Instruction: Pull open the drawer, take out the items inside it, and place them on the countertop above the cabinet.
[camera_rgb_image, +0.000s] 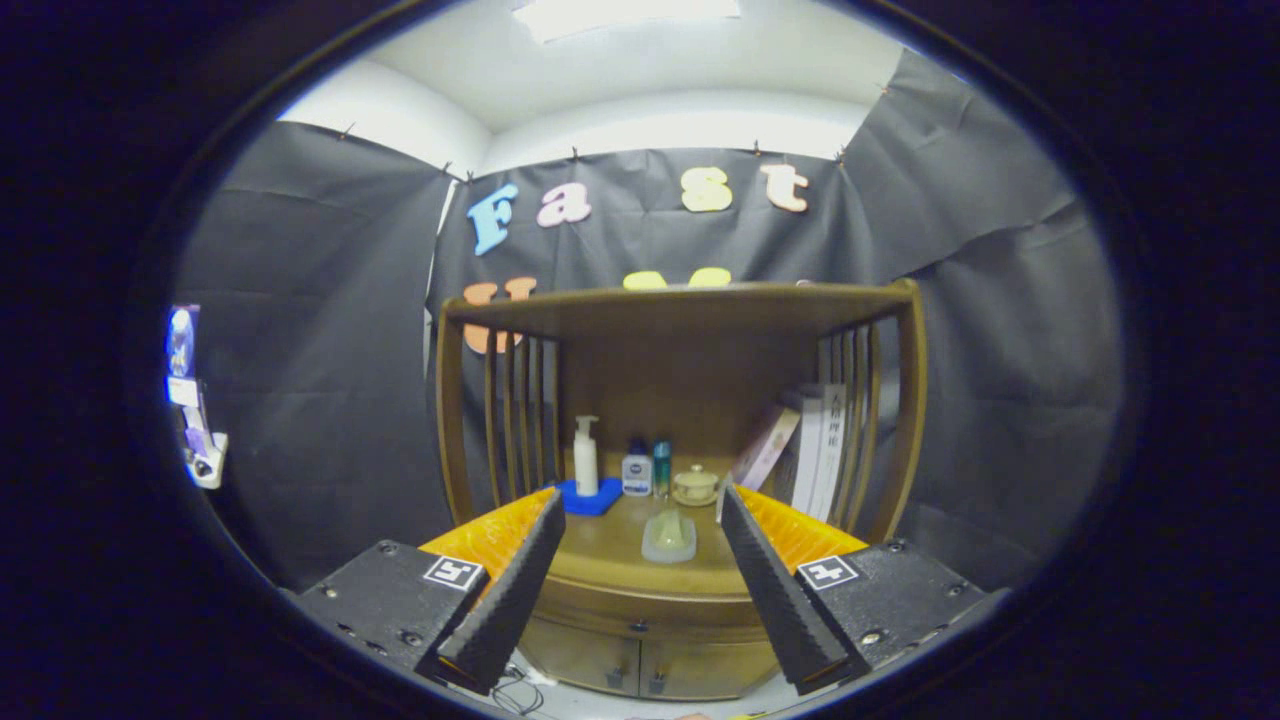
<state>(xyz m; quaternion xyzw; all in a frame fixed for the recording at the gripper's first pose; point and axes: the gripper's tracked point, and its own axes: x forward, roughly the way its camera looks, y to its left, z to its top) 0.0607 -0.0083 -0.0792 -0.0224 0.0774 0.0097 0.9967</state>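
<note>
A wooden cabinet (690, 620) with a slatted shelf unit on top stands ahead of me. Its drawer front (640, 620) is shut, a curved band just under the countertop (610, 545), with a small knob at its middle. Two small doors (640, 668) sit below it. My gripper (640, 500) is open, held well back from the cabinet at countertop height, with nothing between its fingers. A pale translucent dish-like item (668, 537) lies on the countertop between the fingers, well beyond them.
At the back of the countertop stand a white pump bottle (586, 456) on a blue pad (588, 497), two small bottles (647, 468), and a lidded cup (695, 485). Books (815, 450) lean at the right. Cables (520, 690) lie on the floor.
</note>
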